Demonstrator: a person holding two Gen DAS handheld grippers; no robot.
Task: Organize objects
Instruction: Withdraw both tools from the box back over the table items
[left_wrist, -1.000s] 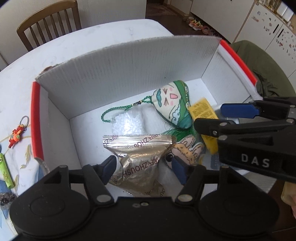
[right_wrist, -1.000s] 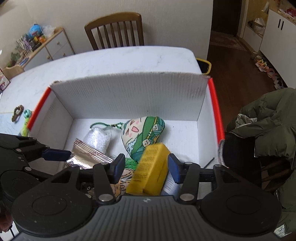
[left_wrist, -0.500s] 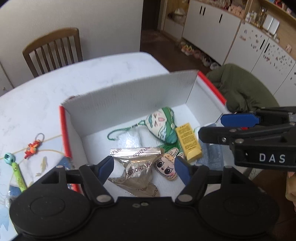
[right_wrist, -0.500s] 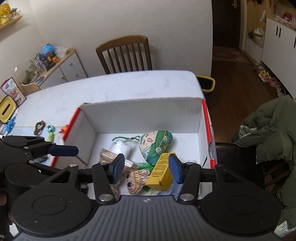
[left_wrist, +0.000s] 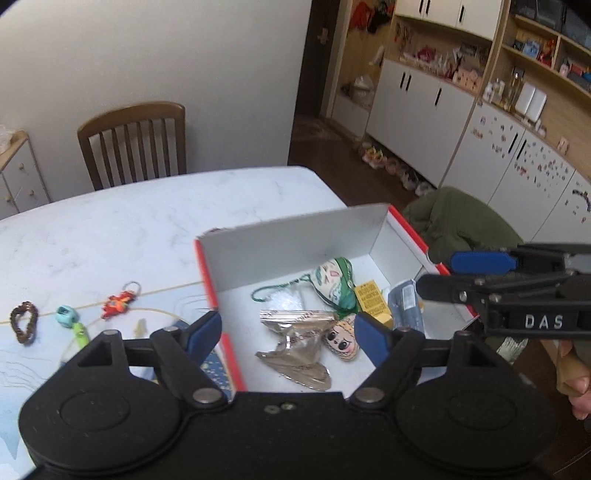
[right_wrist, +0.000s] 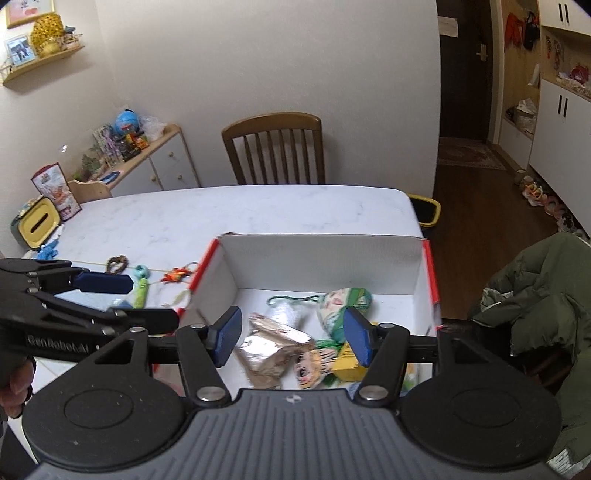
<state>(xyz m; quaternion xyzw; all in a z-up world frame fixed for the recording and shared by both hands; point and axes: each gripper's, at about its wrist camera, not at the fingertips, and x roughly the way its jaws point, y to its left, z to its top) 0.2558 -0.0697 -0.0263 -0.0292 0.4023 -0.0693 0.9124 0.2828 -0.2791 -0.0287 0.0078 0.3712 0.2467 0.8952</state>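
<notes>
Above the white box (left_wrist: 295, 251), both hand-held grippers, left (left_wrist: 288, 332) and right (right_wrist: 291, 336), are hovering wide and empty, leaving the trinkets (left_wrist: 118, 303) on the table (left_wrist: 147, 221) reachable

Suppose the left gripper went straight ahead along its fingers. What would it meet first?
Probably the silver foil packet in the box: it lies between the open fingers of the left gripper, though depth is unclear.

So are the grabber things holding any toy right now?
No. The left gripper and right gripper both have open jaws above the box, holding nothing.
</notes>
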